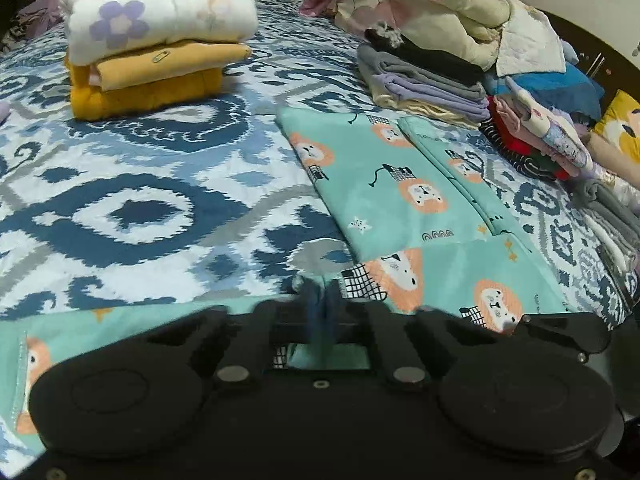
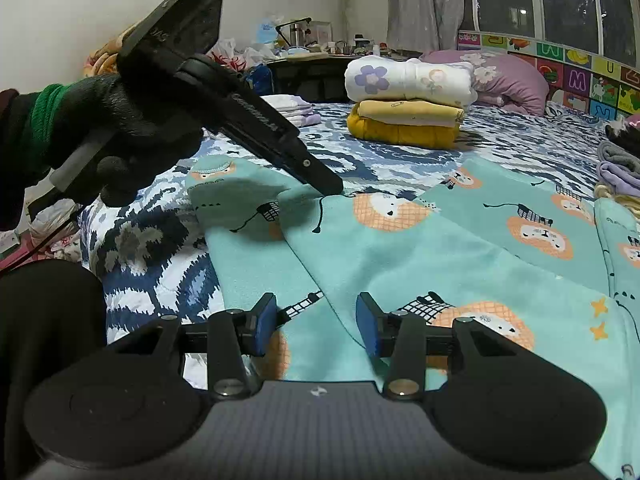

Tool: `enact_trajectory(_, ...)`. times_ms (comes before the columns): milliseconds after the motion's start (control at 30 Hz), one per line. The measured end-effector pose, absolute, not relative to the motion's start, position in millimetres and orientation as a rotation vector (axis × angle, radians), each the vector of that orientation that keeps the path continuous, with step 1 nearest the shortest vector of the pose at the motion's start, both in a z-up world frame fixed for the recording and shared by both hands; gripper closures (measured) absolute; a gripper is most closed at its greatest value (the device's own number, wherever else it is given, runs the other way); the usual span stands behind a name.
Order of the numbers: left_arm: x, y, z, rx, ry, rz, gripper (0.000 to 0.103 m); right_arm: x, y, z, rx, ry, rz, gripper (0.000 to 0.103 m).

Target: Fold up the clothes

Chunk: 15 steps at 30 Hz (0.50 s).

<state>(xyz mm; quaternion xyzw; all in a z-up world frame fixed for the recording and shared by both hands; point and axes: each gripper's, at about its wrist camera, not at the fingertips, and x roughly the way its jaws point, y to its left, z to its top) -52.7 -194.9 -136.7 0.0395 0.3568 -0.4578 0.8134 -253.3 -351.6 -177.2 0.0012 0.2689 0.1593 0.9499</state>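
A teal lion-print garment (image 1: 404,200) lies spread on the blue-and-white patterned bed (image 1: 140,208). My left gripper (image 1: 320,300) is shut on an edge of it near the front; in the right wrist view it (image 2: 332,190) presses down at a fold of the same garment (image 2: 460,248). My right gripper (image 2: 316,324) is open, its blue pads (image 2: 266,324) just above the garment's near edge, holding nothing.
A folded stack of white floral and yellow clothes (image 1: 156,44) sits far left on the bed, also in the right wrist view (image 2: 408,100). Folded grey and lilac clothes (image 1: 428,84) and an unsorted heap (image 1: 440,4) lie at the right. A purple pillow (image 2: 508,76) lies behind.
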Motion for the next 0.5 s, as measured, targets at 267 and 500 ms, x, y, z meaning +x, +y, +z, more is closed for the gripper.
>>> enact_trajectory(267,-54.8,-190.5,-165.3,0.109,0.716,-0.887,0.103,-251.3,-355.0,-178.6,0.031,0.557,0.333,0.058)
enact_trajectory(500,-69.6,-189.7,-141.6,0.154,0.647,-0.812,0.101,-254.9,-350.9,-177.9,0.005,0.536,0.323,0.057)
